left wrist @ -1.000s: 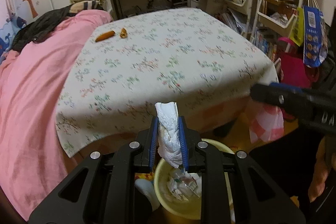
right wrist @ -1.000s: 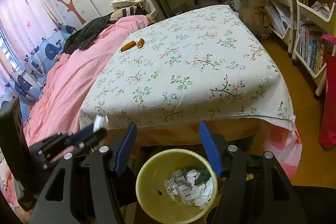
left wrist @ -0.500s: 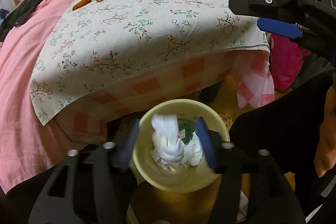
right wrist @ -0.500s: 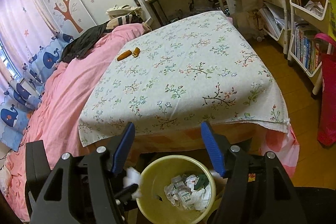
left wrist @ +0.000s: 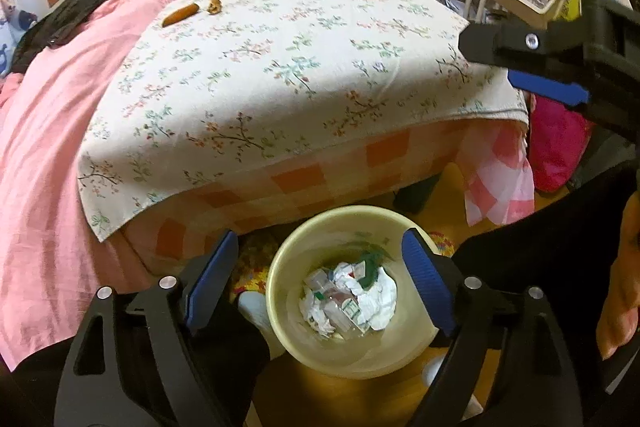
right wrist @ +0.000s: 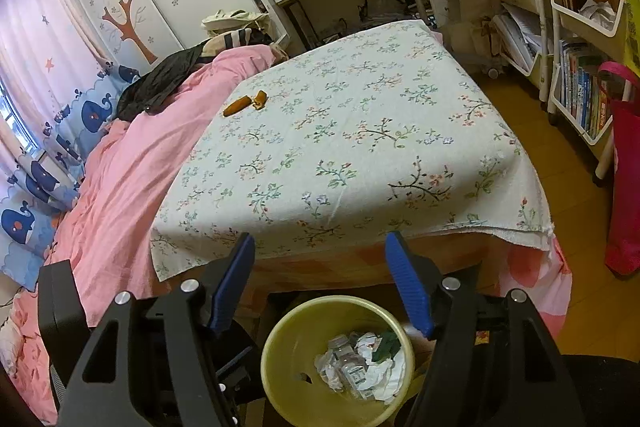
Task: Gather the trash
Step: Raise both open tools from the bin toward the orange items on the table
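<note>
1. Looking down from the left wrist: left gripper [left wrist: 316,269] poised over the yellow bin [left wrist: 280,291], jaws wide and just opened further, nothing between the blue pads [left wrist: 212,277]. Crumpled white paper [left wrist: 376,297] lying loose among the wrappers at the bin's bottom, straight below the gap. Ahead of the fingertips, a table under a floral cloth [left wrist: 280,67]; at its far left corner an orange scrap [left wrist: 180,15] with a smaller brown bit [left wrist: 215,5] just beside it (both too small to identify). Off to the upper right, the right gripper [left wrist: 532,67] seen side-on, a bare hand [left wrist: 622,279] below it at the frame edge.

2. Looking down from the right wrist: right gripper jaws fairly wide, empty, framing the near table edge. Same bin directly below and slightly ahead of the fingertips, trash piled toward its right side. Orange scrap and its small neighbour far ahead, left of centre on the cloth. Pink bedding [right wrist: 120,163] to the left of the fingers, touching the table's side. Black part of the left gripper low on the left (jaws hidden here).
</note>
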Available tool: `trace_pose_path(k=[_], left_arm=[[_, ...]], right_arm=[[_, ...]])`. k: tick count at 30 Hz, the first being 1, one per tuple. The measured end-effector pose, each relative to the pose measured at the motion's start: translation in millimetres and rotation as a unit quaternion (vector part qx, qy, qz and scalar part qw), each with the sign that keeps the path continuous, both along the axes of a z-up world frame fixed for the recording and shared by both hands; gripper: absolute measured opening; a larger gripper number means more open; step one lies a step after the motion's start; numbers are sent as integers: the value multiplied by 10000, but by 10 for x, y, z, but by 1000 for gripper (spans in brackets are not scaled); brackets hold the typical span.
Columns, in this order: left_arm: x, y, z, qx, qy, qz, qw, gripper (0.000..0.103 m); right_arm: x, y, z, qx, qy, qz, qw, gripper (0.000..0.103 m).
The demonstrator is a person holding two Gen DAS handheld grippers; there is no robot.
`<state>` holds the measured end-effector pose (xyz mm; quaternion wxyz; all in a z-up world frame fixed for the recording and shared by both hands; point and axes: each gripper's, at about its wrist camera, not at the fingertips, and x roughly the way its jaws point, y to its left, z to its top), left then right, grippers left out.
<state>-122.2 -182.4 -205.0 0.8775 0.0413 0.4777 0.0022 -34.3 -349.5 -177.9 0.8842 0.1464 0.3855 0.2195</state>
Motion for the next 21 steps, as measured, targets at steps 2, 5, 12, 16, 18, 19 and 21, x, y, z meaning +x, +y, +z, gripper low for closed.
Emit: trace_pose_path(k=[2, 5, 12, 16, 18, 19, 21], left_arm=[[0, 30, 35, -3, -92, 91, 9999, 82], [0, 104, 122, 34, -337, 293, 9990, 82], [-5, 346, 338, 113, -897, 843, 9923, 84], [24, 525, 476, 104, -1106, 1140, 9873, 84], [65, 619, 550, 78, -1204, 1299, 9842, 84], [89, 672, 594, 82, -1262, 1388, 9822, 84], [138, 773, 676, 135, -1377, 1546, 9782, 84]], right_arm=[[-15, 36, 23, 5, -52, 34, 10000, 66], [-44, 63, 69, 23, -158, 68, 9998, 66], [-42, 190, 185, 5, -325, 168, 9993, 67], [13, 298, 232, -17, -360, 297, 9989, 67], [60, 355, 269, -24, -379, 358, 9986, 68], [91, 386, 293, -39, -404, 393, 9984, 68], [183, 477, 363, -110, -492, 504, 9975, 68]])
